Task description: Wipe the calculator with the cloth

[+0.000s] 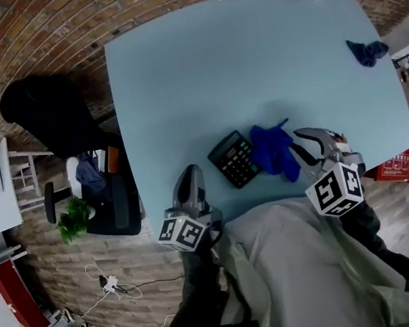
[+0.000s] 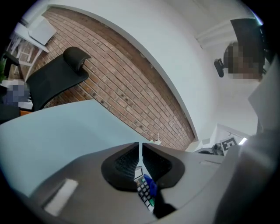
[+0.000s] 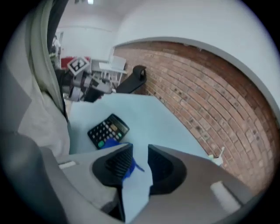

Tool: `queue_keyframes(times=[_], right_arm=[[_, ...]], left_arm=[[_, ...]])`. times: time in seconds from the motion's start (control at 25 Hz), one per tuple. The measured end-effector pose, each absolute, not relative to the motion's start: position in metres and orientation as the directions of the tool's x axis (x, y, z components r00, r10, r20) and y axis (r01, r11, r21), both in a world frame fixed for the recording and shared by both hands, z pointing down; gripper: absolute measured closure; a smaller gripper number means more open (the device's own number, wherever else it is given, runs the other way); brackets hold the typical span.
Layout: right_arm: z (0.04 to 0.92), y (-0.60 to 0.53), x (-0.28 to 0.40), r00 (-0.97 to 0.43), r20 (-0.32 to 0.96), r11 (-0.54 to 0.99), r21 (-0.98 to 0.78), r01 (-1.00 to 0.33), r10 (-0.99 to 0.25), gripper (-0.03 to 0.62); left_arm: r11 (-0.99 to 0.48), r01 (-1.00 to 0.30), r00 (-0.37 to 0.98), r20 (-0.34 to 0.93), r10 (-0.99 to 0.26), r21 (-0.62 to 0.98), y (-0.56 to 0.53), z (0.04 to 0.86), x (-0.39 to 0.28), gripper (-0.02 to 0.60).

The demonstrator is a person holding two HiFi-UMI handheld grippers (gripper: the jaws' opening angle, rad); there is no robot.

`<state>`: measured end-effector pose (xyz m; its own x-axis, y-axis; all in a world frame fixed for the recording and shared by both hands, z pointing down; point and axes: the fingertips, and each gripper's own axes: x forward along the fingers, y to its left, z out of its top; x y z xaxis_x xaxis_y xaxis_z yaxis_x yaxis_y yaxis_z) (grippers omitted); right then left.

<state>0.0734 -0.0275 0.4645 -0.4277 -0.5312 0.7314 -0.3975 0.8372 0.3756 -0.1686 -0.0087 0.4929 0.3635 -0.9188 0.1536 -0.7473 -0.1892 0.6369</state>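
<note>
Blue cloth (image 1: pixel 273 150) lies crumpled lower centre on counter (image 1: pixel 251 57), against calculator (image 1: pixel 234 159) right edge. Right gripper (image 3: pixel 140 151) spread, empty, over cloth; left gripper (image 2: pixel 140 146) pressed together, empty. Best: pinch cloth bulk, sweep keys lightly.

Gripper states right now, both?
Left gripper: closed, holding nothing.
Right gripper: open, empty; blue cloth not held.

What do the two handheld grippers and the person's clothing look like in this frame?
The left gripper and the right gripper both have smooth grey shells, with black ribbed pads lining the jaws. Each carries a white cube printed with black square markers. The person wears a pale khaki garment.
</note>
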Motion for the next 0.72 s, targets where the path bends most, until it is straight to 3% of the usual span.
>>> queue_keyframes(times=[0.12,0.2,0.28,0.72], right_arm=[[0.432,-0.028,0.043,-0.694,0.532,0.853,0.114,-0.509,-0.485,0.513],[0.427,-0.022,0.031,-0.772,0.457,0.858,-0.035,-0.512,-0.442,0.559],[0.432,-0.015,0.023,-0.795,0.442,0.860,-0.096,-0.502,-0.415,0.592],[0.468,0.012,0.000,-0.792,0.508,0.892,-0.096,-0.442,-0.338,0.592]], left_arm=[[-0.184,-0.726,0.361,0.141,-0.922,0.662,-0.007,0.485,-0.164,0.574],[-0.186,-0.719,0.369,0.141,-0.919,0.670,-0.005,0.482,-0.157,0.574],[-0.193,-0.714,0.378,0.139,-0.915,0.673,-0.003,0.480,-0.153,0.574],[-0.212,-0.688,0.414,0.136,-0.900,0.694,0.002,0.484,-0.140,0.574]])
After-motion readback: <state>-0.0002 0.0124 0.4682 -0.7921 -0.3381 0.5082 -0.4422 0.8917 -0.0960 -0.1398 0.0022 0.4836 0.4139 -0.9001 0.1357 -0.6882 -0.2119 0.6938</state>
